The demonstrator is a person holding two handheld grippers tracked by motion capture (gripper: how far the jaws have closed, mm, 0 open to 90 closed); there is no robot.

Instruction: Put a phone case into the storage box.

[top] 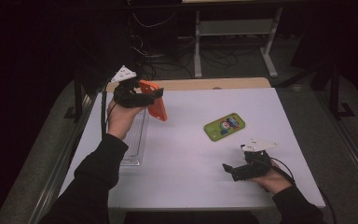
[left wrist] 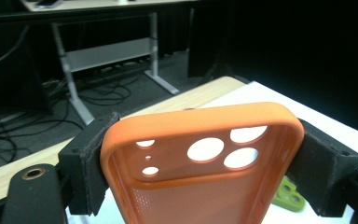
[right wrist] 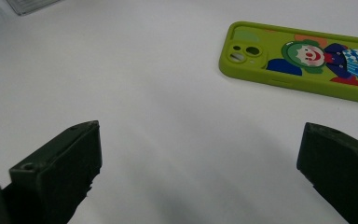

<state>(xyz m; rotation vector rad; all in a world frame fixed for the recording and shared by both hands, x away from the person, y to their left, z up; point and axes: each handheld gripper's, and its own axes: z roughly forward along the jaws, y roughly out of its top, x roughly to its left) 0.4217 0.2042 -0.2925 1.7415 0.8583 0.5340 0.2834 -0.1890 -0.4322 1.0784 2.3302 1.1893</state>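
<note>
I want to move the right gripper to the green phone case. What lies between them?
Bare white table separates the right gripper from the green phone case, seen in its own view.

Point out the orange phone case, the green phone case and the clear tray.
orange phone case (left wrist: 200, 182): left gripper view, inner back panel below the camera holes.
green phone case (top: 224, 126): high view, middle of its printed back.
clear tray (top: 135, 140): high view, bare part near its right rim.
</note>
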